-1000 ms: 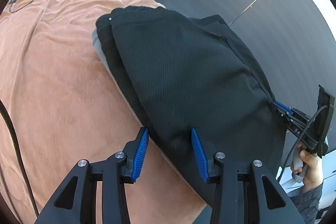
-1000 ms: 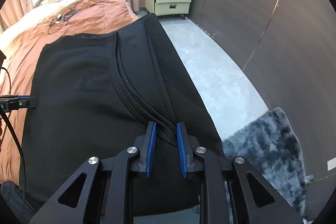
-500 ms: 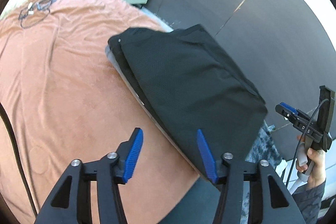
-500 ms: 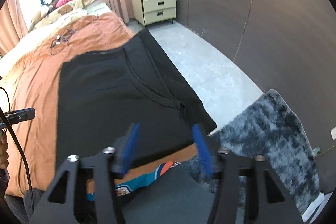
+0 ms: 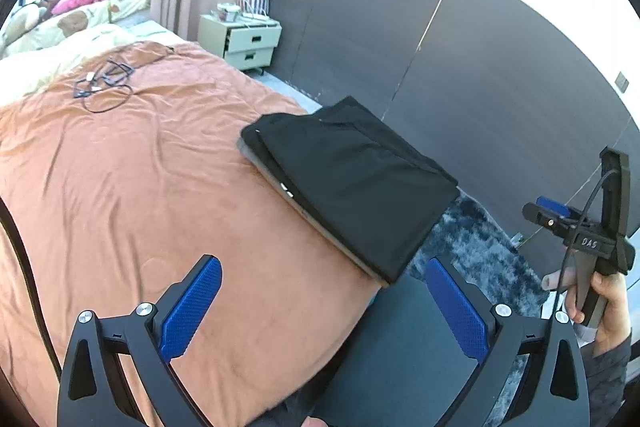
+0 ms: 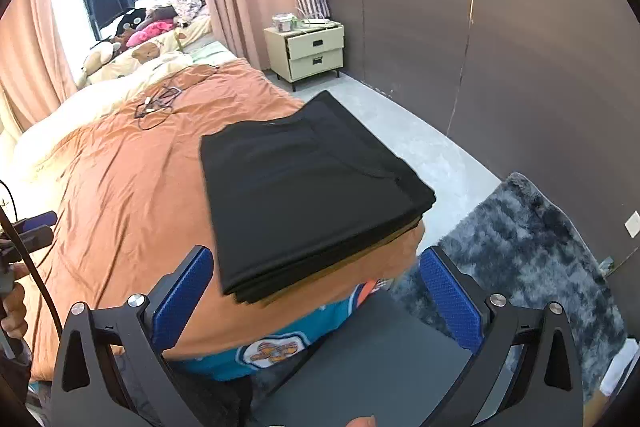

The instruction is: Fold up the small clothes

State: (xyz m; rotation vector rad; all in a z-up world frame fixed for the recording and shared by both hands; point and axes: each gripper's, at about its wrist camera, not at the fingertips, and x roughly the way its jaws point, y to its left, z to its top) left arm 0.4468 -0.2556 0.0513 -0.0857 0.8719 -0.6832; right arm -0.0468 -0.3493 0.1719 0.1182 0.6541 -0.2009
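Now the folded black garment (image 6: 308,195) lies on the orange bedspread (image 5: 120,187) at the bed's corner edge. Left gripper (image 5: 322,311) and right gripper (image 6: 316,299) both hover above it, fingers wide apart, holding nothing.

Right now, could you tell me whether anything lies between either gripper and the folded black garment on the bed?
Nothing visible does. The left gripper and right gripper both hang open, pulled back from the folded black garment, with only bare orange blanket in between. The cables lie far up the bed.
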